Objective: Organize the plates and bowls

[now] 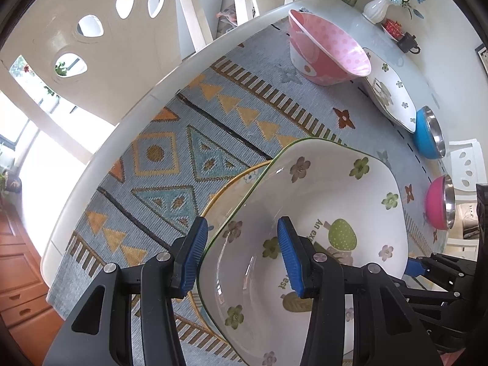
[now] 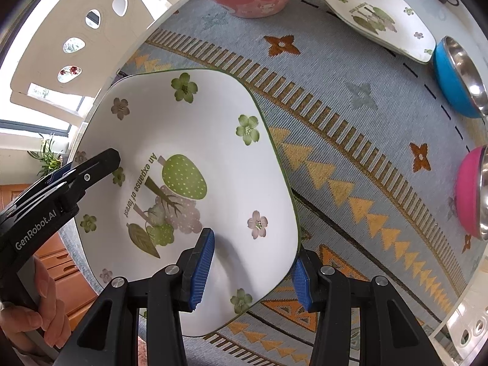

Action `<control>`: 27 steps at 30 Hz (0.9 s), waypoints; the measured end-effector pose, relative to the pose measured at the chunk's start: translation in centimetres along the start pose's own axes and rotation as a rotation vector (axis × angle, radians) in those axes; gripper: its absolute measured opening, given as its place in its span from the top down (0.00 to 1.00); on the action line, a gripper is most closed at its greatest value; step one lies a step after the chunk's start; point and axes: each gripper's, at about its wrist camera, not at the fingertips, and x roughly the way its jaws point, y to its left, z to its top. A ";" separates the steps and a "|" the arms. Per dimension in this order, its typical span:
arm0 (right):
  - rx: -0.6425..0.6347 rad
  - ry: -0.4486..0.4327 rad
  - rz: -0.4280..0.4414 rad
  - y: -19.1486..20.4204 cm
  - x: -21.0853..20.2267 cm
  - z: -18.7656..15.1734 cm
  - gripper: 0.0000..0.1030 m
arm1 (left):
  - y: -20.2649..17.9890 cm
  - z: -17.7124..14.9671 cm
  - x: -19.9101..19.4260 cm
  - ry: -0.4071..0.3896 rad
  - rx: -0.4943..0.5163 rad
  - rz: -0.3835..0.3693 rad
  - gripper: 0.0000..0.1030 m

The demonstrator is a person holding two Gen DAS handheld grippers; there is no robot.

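1. I see the surface (image 1: 100, 164), white and rounded at its edge, under a blue-grey woven cloth (image 2: 350, 140) with orange triangles and brown stripes.
2. The flowered square plate (image 2: 195, 152), white with a green rim and a tree print, is the thing I am handling. It hangs tilted over the cloth near the surface's edge, carried between both claws.
3. In the left wrist view a gold-rimmed plate (image 1: 241, 177) lies directly below it, mostly hidden; I cannot tell whether the two touch.
4. My left claw (image 1: 241, 259) straddles one edge of the square plate, one blue pad outside the rim, the other inside the well. The gap is narrow, but I cannot tell whether the pads press on the plate.
5. My right claw (image 2: 250, 274) straddles the opposite edge the same way, one pad over the face and one behind the rim, also narrow. Again I cannot tell whether it is clamped.
6. A pink bowl (image 1: 326, 52) stands at the far side of the cloth.
7. Just beside it a second flowered plate (image 2: 375, 18) lies flat.
8. Next come a blue steel-lined bowl (image 2: 457, 76) and a pink steel-lined bowl (image 2: 475, 192), apart from each other along the cloth's edge.
9. A white vase (image 1: 376, 7) with flowers stands beyond the cloth.
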 end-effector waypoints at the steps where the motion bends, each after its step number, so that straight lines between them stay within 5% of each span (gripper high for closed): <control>1: 0.003 0.004 0.007 0.0 0.2 0.1 0.55 | 0.1 0.0 0.0 0.000 0.001 0.001 0.58; 27: 0.049 0.055 0.009 0.4 5.0 0.7 0.54 | -0.7 -0.5 1.4 0.034 0.036 0.022 0.55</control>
